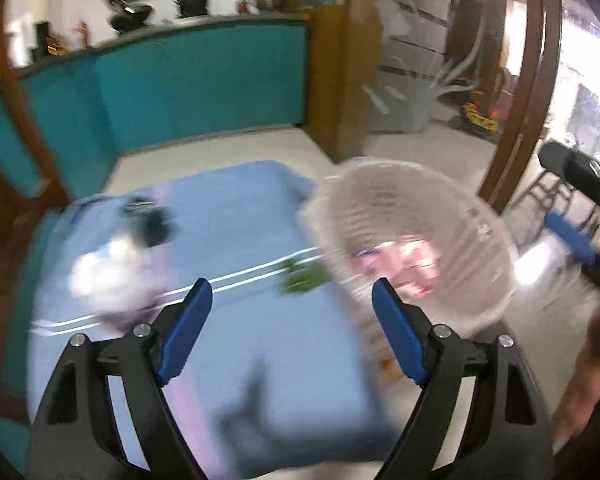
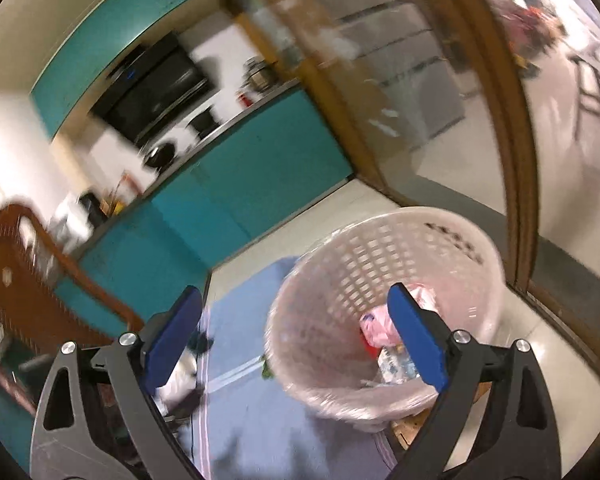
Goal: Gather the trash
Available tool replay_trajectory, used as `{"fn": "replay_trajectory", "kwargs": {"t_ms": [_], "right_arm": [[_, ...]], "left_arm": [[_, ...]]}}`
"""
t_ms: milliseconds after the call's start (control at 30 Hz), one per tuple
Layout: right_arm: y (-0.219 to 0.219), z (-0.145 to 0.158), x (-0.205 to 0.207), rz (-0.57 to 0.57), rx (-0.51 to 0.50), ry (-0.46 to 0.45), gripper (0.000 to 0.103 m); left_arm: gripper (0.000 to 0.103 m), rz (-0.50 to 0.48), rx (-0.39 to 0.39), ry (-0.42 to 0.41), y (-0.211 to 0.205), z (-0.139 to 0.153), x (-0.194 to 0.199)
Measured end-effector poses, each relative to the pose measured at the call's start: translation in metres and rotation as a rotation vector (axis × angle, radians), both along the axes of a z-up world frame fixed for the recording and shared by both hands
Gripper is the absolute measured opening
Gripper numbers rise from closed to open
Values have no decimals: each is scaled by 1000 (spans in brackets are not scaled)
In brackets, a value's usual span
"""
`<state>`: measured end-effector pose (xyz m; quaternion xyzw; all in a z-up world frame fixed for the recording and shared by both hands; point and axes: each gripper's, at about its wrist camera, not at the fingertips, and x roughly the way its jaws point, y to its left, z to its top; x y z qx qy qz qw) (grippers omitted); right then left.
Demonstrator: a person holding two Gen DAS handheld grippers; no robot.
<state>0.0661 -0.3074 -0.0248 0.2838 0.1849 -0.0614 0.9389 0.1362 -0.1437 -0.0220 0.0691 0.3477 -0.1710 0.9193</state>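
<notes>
Both grippers hang above a blue-covered table beside a trash basket; the left gripper shows matte black angular arms with silver pivot bolts and flat blue pads, its fingers spread wide with nothing between them; the right gripper, built the same, also stands wide and unloaded, its right pad crossing the basket's mouth in its own view. Below them lies a smooth pale-blue cloth with a thin white double stripe running across it. On the cloth, blurred by motion, sit a crumpled white wad to the left, a dark scrap just beyond it, and a small green scrap close to the basket's wall. The basket is round, of pale pinkish-white plastic with a lattice of small rectangular openings; it stands at the cloth's right edge, tilted toward the cameras, and already holds a crinkled pink wrapper and a pale printed packet. Beyond the cloth stretches glossy cream floor; then a curved teal counter front under a grey top carrying dark pots; to the right, a brown wooden frame around glass.
</notes>
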Motion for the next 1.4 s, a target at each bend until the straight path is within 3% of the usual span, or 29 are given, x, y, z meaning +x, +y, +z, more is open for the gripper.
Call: {"fn": "replay_trajectory", "kwargs": {"t_ms": [67,233,333,367,567,1400], "right_arm": [[24,1,4,58,-60,27,92],[97,-3,12,219,-229,104,92],[142,-11,13,292,-342,136,92],[151,-13,12,297,-363,133,92],[174,-20,12,323,-397,146,92],[175,-24,17,321,-398,179,92]], "left_arm": [[83,66,4,-17,46,4,-13],[87,234,-70,-10,140,7,-30],[87,280,-127,37,168,-6,-29],[87,261,-137,72,171,-11,-26],[87,246,-136,83,176,-22,-27],[87,218,-132,75,166,-19,-31]]}}
